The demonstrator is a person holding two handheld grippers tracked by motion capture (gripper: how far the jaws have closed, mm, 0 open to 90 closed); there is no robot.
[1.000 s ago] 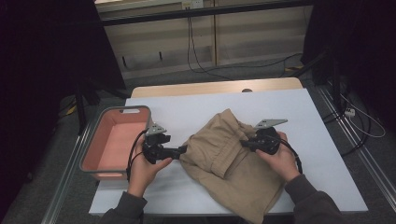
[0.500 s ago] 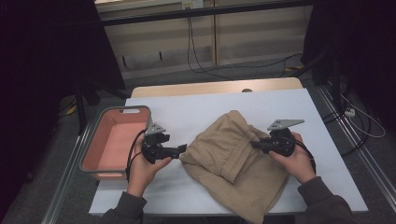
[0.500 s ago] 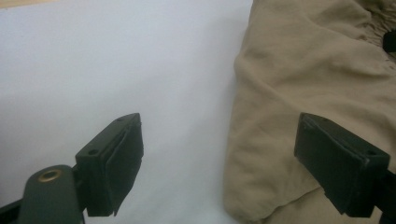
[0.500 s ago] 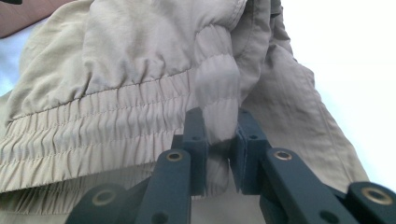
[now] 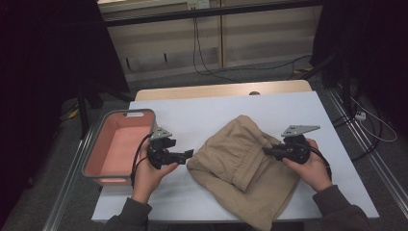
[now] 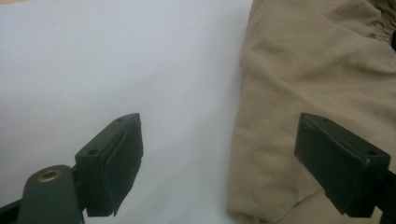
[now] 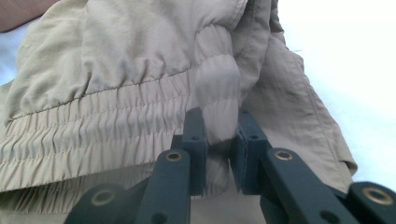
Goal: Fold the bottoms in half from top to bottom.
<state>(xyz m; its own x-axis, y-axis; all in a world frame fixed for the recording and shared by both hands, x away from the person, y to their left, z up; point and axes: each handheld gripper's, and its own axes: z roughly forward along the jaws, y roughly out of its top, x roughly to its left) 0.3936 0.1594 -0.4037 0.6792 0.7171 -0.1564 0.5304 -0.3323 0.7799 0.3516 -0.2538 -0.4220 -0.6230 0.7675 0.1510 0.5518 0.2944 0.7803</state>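
Tan shorts (image 5: 240, 163) with an elastic waistband lie crumpled on the white table (image 5: 207, 120). My right gripper (image 5: 265, 151) is shut on a fold of the waistband (image 7: 219, 116) at the garment's right side, the cloth pinched between its pads. My left gripper (image 5: 189, 153) sits at the left edge of the shorts (image 6: 317, 84), open, one jaw over bare table and the other over the tan cloth, with nothing gripped.
A pink bin (image 5: 118, 147) with a grey rim stands at the table's left edge, beside my left hand. A wooden board (image 5: 221, 90) borders the table's far side. Cables (image 5: 365, 122) run along the floor at the right.
My right gripper has pulled the waistband to the right, spreading the shorts wider. The left gripper has stayed where it was.
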